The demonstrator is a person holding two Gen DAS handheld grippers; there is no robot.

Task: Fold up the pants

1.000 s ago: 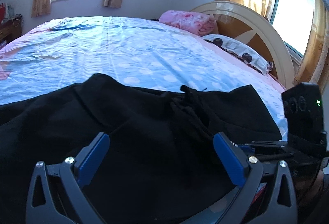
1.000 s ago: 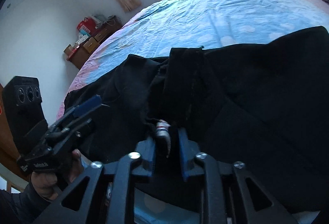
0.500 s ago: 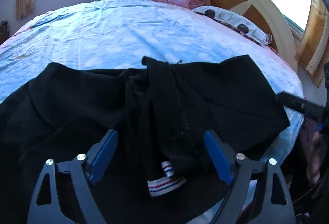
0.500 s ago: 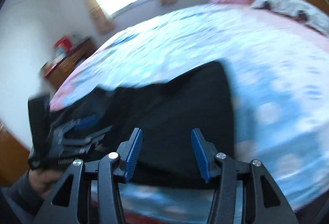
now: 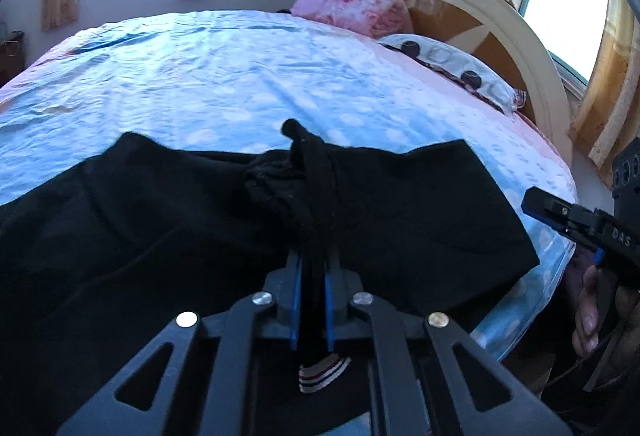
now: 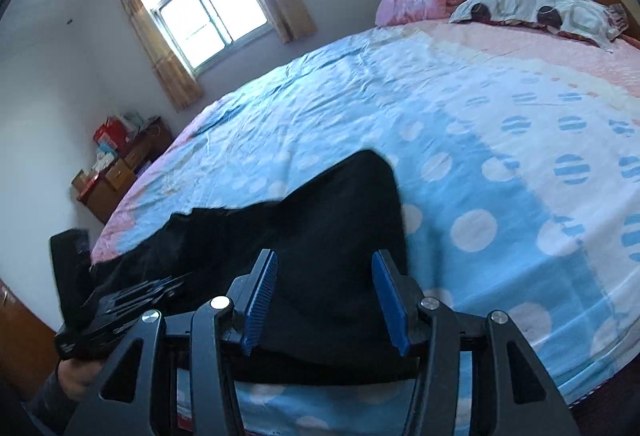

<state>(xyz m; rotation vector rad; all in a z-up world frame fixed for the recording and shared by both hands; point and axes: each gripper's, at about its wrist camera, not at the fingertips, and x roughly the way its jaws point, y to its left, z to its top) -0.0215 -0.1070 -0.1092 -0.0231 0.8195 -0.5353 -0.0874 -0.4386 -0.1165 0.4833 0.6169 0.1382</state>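
Note:
Black pants point(image 5: 168, 236) lie spread across the near edge of the bed. My left gripper point(image 5: 311, 272) is shut on a bunched strip of the pants' fabric in the middle; a striped white label point(image 5: 323, 376) hangs below the jaws. My right gripper point(image 6: 325, 300) is open and empty, its blue pads point(image 6: 262, 296) on either side of the right end of the pants point(image 6: 320, 236), just above the cloth. The right gripper also shows at the right edge of the left wrist view point(image 5: 576, 220), and the left gripper shows at the left of the right wrist view point(image 6: 120, 308).
The bed has a blue dotted sheet point(image 5: 224, 75) with pink borders. A pink folded quilt point(image 5: 356, 11) and a patterned pillow point(image 5: 452, 63) lie by the round headboard point(image 5: 500, 19). A wooden cabinet with boxes point(image 6: 116, 167) stands by the far wall.
My left gripper closed on the bunched fabric in the middle of the pants. My right gripper let go of that fabric, opened and moved right to the end of the pants.

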